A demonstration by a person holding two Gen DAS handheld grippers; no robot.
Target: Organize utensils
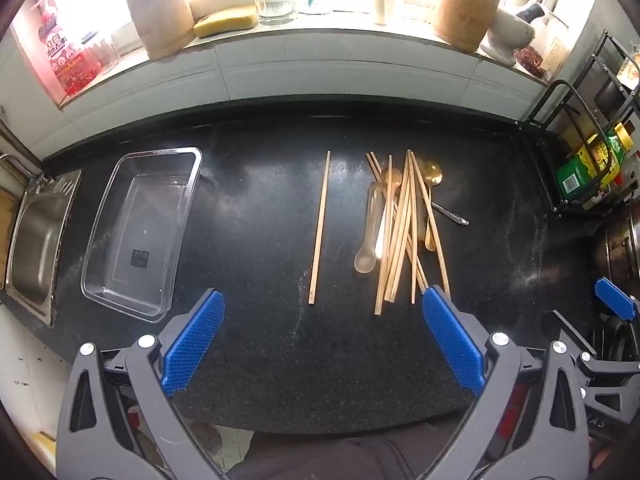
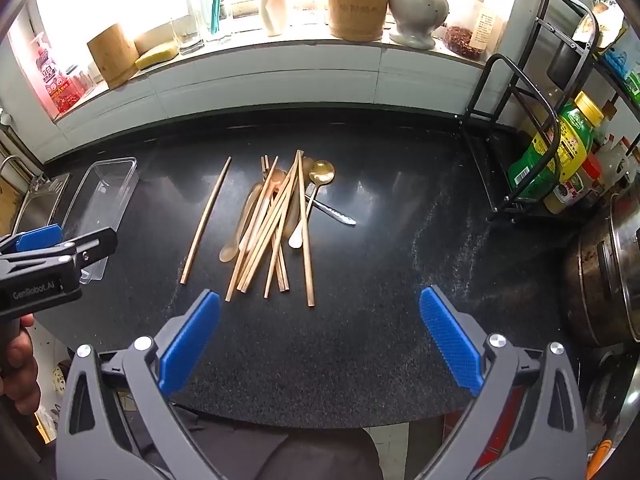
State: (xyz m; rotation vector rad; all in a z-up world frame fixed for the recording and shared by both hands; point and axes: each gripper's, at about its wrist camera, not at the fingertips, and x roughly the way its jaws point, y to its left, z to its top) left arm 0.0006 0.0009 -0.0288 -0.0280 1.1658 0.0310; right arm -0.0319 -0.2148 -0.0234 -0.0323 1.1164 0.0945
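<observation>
A pile of wooden chopsticks (image 1: 404,236) (image 2: 272,228) lies on the black counter, mixed with a translucent spoon (image 1: 368,256), a gold spoon (image 2: 320,176) and a steel-handled utensil (image 2: 340,214). One chopstick (image 1: 320,228) (image 2: 206,220) lies apart, left of the pile. A clear plastic tray (image 1: 100,280) (image 2: 128,164) sits empty at the left. My left gripper (image 1: 324,300) is open over the counter's near side, its right finger close to the pile's near ends. My right gripper (image 2: 320,300) is open and empty, just in front of the pile.
A steel sink (image 1: 32,240) lies left of the tray. A black wire rack (image 2: 516,140) with bottles stands at the right, with a dark pot (image 2: 600,272) in front of it. The windowsill holds wooden holders, glasses, a sponge and a mortar.
</observation>
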